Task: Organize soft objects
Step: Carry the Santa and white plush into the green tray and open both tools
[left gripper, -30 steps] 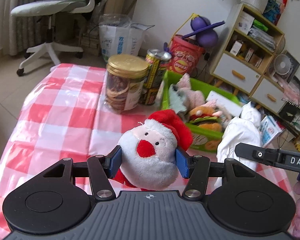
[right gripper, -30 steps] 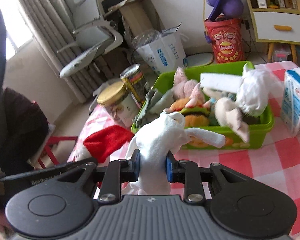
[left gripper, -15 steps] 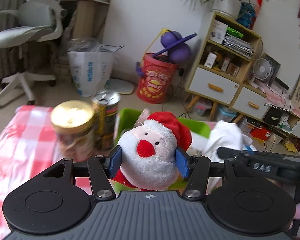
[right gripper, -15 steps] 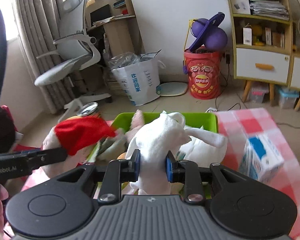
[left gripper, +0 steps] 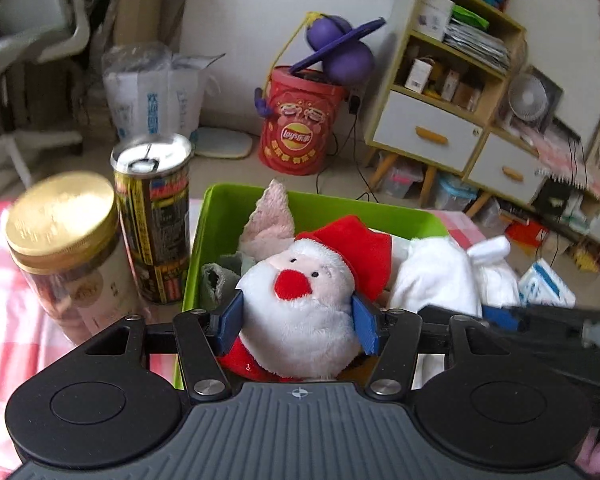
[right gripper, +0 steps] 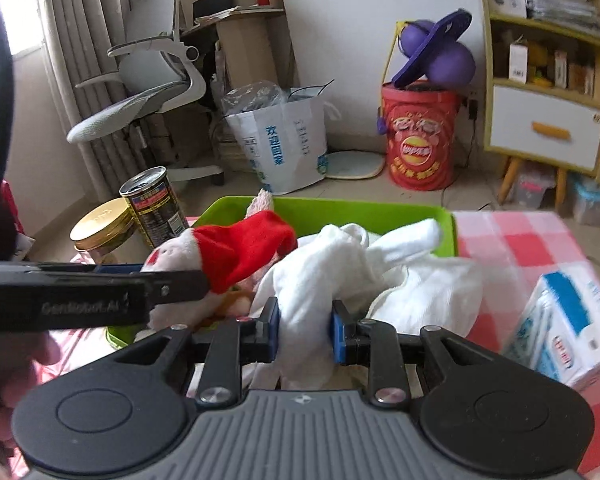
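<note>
Santa plush (left gripper: pixel 300 304) is pinched between the left gripper (left gripper: pixel 298 322) pads and the white plush (right gripper: pixel 312 292) is squeezed in the right gripper (right gripper: pixel 305 332), both held over the green bin (left gripper: pixel 228 216), neither let go yet. Bin already holds a pink plush (left gripper: pixel 270 224), a grey-green one and more white fabric, so I'd call it late stage: two drops left. Gold-lid jar (left gripper: pixel 66 248) and can (left gripper: pixel 154 220) stand just left of the bin, milk carton (right gripper: pixel 572 324) to its right.

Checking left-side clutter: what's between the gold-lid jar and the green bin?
In the left wrist view, the black-and-yellow can stands between the gold-lid jar and the green bin, with pink checked tablecloth beneath.
</note>
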### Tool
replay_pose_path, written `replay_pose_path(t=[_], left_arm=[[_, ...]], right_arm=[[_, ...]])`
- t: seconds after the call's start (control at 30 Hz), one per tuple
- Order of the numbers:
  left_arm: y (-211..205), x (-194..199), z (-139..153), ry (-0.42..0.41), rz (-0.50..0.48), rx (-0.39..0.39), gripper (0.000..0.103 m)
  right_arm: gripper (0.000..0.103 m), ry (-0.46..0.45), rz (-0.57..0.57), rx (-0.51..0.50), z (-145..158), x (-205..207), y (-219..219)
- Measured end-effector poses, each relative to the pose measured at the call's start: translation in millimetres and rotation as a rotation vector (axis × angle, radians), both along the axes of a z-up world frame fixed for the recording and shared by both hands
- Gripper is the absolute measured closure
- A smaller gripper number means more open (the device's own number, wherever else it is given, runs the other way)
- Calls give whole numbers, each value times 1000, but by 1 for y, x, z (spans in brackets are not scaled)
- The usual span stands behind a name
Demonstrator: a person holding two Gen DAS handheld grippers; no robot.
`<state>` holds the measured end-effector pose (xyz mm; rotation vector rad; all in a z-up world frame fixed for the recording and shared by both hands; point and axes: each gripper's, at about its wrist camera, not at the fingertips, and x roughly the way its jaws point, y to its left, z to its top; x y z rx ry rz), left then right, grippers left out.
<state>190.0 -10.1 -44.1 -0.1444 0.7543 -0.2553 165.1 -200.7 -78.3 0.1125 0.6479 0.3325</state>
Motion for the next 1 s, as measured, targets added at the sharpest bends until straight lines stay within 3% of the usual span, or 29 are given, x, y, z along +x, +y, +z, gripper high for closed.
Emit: replay_pose_path(t=[0.13, 0.3, 0.47, 0.6, 0.67, 0.73, 1.0], left_arm=[[2, 5, -6, 2, 3, -3, 46], [-9, 4, -8, -20, -2, 57, 44], [-11, 0, -7, -25, -4, 67, 34], [-7, -10, 0, -35, -1, 58, 27], [-6, -17, 8, -40, 5, 51, 23], [-4, -28, 17, -46, 14, 51, 21], [7, -76, 44, -40, 55, 79, 12]], right_arm=[[93, 42, -11, 59, -10, 9, -9], [93, 51, -15, 28, -22, 10, -5], [92, 63, -38, 37, -14, 8, -8], [81, 84, -46, 32, -2, 3, -11], [71, 84, -44, 35, 7, -5, -11], [52, 69, -55, 26, 18, -15, -11], [40, 52, -81, -2, 48, -65, -11]])
